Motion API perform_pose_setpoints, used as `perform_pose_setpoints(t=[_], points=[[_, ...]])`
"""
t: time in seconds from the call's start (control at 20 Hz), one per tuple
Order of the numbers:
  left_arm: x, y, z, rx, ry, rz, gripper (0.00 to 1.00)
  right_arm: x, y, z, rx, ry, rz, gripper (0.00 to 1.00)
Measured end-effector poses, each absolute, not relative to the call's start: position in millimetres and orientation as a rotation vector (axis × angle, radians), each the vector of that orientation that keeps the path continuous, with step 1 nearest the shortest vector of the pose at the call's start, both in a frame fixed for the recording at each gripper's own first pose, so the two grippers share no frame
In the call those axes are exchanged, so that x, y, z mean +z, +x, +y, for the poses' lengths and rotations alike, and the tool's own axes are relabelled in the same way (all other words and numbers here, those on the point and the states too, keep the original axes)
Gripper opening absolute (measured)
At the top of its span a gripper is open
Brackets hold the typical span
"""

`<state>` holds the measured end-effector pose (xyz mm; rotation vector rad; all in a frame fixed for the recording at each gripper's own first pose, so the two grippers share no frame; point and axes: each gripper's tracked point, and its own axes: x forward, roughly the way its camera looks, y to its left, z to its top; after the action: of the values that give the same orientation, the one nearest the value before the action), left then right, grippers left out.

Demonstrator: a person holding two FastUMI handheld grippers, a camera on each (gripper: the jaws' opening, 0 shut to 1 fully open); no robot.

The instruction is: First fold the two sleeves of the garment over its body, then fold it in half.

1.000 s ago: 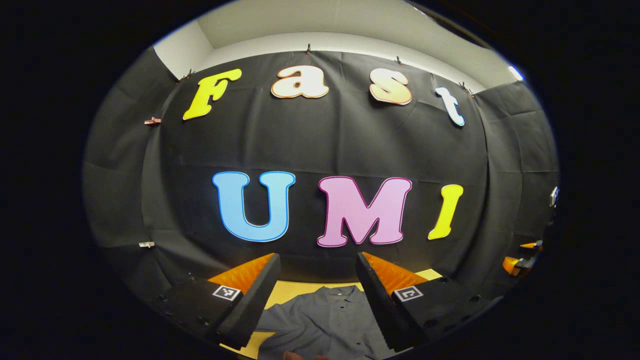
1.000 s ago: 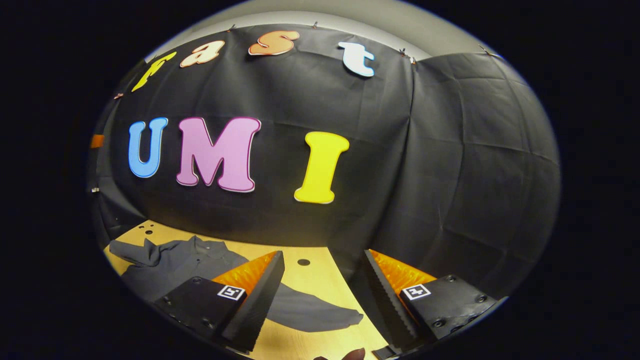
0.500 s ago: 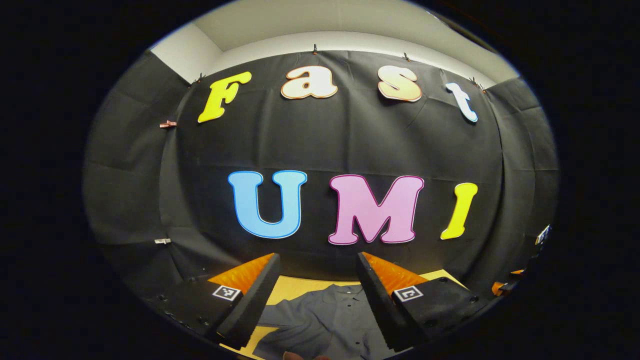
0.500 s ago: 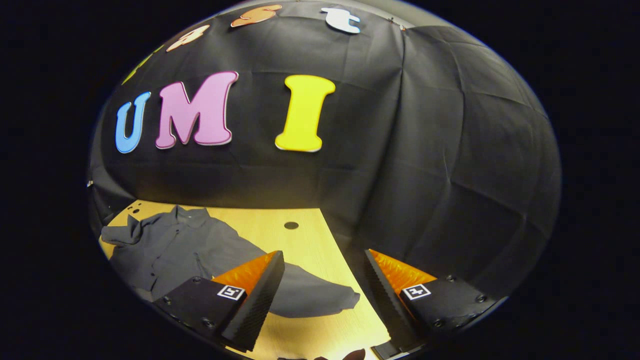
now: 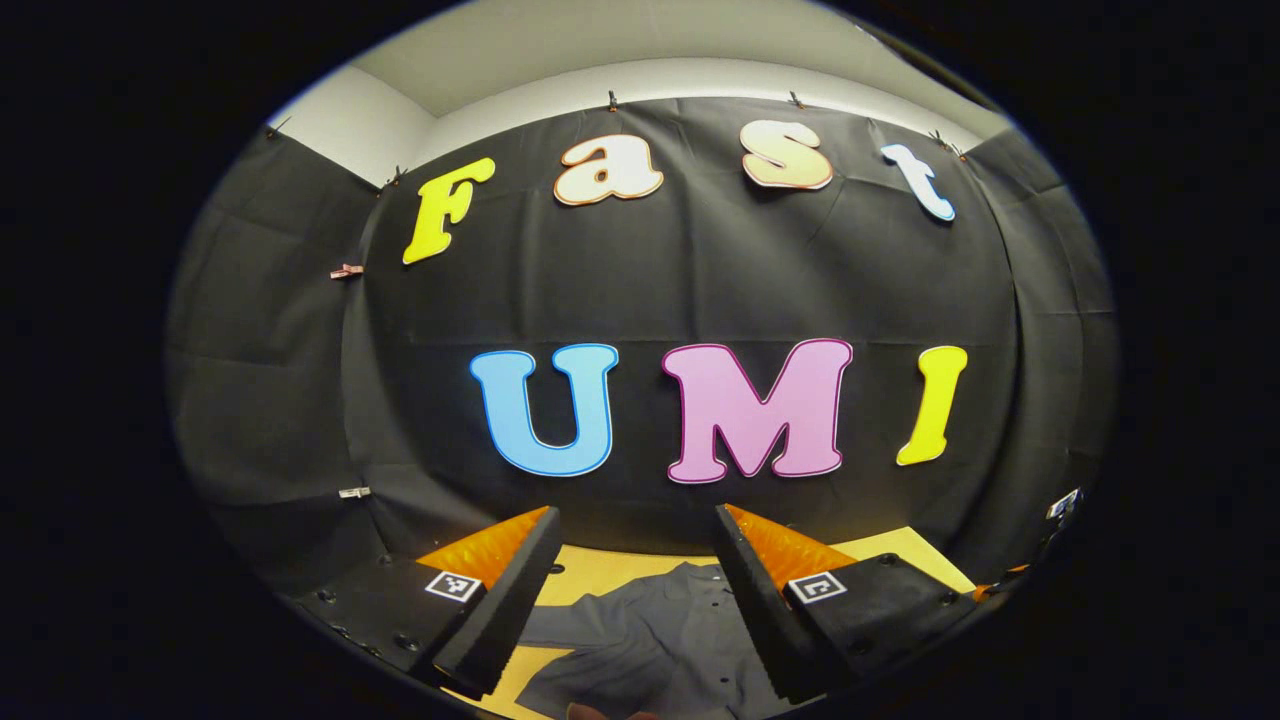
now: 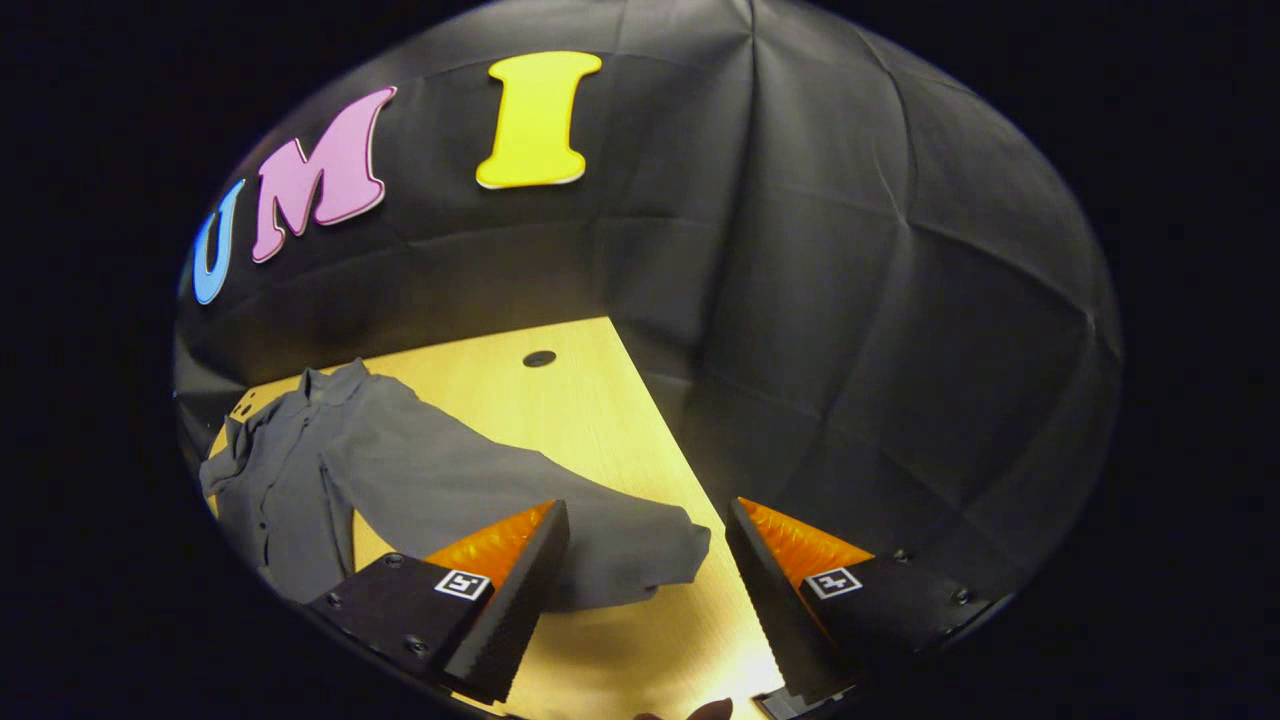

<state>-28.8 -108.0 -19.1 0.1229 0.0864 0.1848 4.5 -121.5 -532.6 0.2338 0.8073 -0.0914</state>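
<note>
Left gripper hangs above the table with its two fingers spread wide and nothing between them; in the left gripper view the grey shirt lies flat on the yellow wooden table below and beyond the fingertips, its collar towards the booth's black cloth wall; a row of small buttons runs down the shirt's front; a fingertip of the person shows at the bottom edge; part of the other gripper shows at the far right edge, too small to tell how it stands.

Right gripper in the right gripper view is likewise open, its fingers well apart and holding nothing; the shirt lies on the table to the left, and its long sleeve stretches out across the wood, the cuff end lying between the two fingers as seen from the camera, untouched by either; a small dark hole sits in the tabletop near the wall; a fingertip shows at the bottom edge.
</note>
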Motion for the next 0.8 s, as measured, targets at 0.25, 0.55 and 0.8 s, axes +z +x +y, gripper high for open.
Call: perform_pose_setpoints(t=[0.25, 0.55, 0.8], points=[[-24, -33, -110, 0.216, 0.128, 0.103, 0.96, -586, -4, -117, -0.068, 0.201, 0.914, 0.98], [-24, -36, -101, 0.246, 0.125, 0.11, 0.96, -613, -8, -109, -0.083, 0.281, 0.975, 0.98], [-24, -36, -89, 0.249, 0.127, 0.107, 0.95, -606, 0, -88, -0.034, 0.33, 0.978, 0.28]])
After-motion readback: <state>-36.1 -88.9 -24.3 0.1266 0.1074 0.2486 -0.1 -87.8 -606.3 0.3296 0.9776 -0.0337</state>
